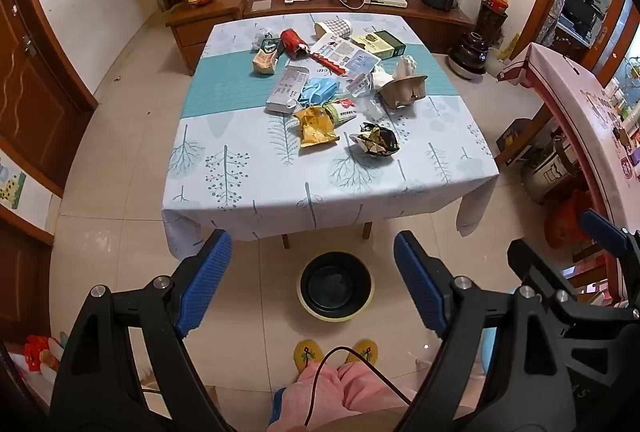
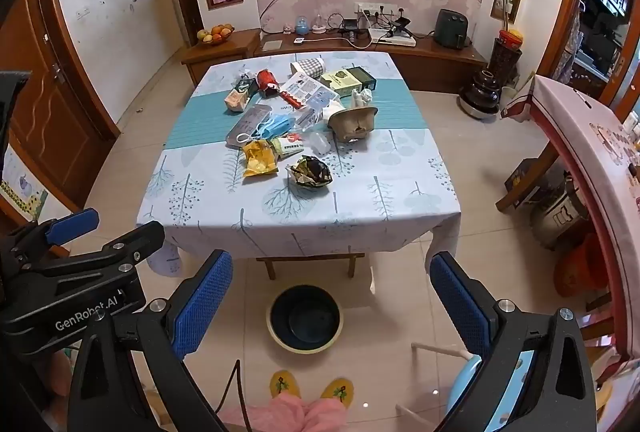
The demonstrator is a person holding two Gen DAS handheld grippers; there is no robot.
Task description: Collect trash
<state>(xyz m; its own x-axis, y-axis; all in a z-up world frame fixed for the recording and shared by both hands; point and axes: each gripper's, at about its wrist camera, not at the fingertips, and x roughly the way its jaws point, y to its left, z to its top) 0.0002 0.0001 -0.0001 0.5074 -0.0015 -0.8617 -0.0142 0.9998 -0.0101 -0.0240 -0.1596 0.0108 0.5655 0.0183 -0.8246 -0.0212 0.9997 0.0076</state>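
Left gripper point(image 1: 312, 282) tilted steeply down at bottom of frame, jaws wide apart, nothing between; right gripper point(image 2: 330, 302) in same pose, also spread and empty, both well short of the table point(image 2: 200, 232); trash pile point(image 1: 328, 84) lying at upper centre on the tablecloth, crumpled dark wrapper point(image 1: 374, 139) nearest the front edge; bin point(image 2: 305, 318) on bare floor at lower centre, just before the table edge; open tiles left and right; yellow slippers point(image 1: 336, 352) below the bin.

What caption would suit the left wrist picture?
Open left gripper above a floor bin, facing a table littered with wrappers and masks.
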